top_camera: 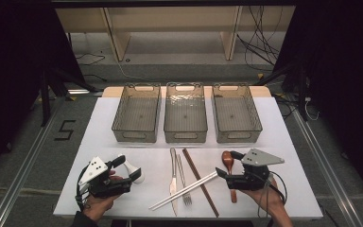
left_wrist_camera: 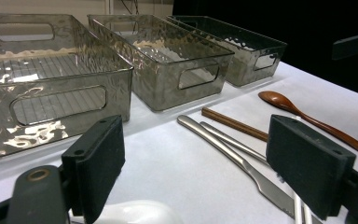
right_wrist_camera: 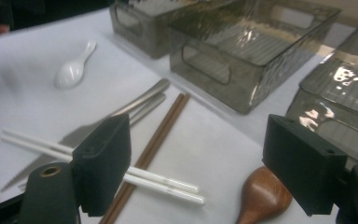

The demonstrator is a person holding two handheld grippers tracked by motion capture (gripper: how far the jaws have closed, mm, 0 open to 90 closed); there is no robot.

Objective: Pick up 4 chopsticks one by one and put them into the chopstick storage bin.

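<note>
Both tongs are seen low over the near edge of the white worktop (top_camera: pixel 123 125), each carried in a hand; the left tongs (top_camera: pixel 128 167) are held with jaws wide apart and nothing gripped between them, and a white spoon (top_camera: pixel 133 171) lies on the worktop just under and between those jaws; the right tongs (top_camera: pixel 227 164) are likewise spread wide and grip nothing, and the bowl of a brown wooden spoon (top_camera: pixel 228 161) lies just below and between their jaws, its handle running back toward the hand; between the two tongs a knife (top_camera: pixel 173 179) and a fork (top_camera: pixel 183 182) are laid side by side, touching or nearly so; a pair of brown chopsticks (top_camera: pixel 199 179) lies just to their right, slanted; a pair of white chopsticks (top_camera: pixel 184 190) is laid across the knife, the fork and the brown pair; three clear bins are set in a row at the far side, the left bin (top_camera: pixel 137 113), the middle bin (top_camera: pixel 185 113) and the right bin (top_camera: pixel 236 113), close together, with nothing seen inside them
</note>
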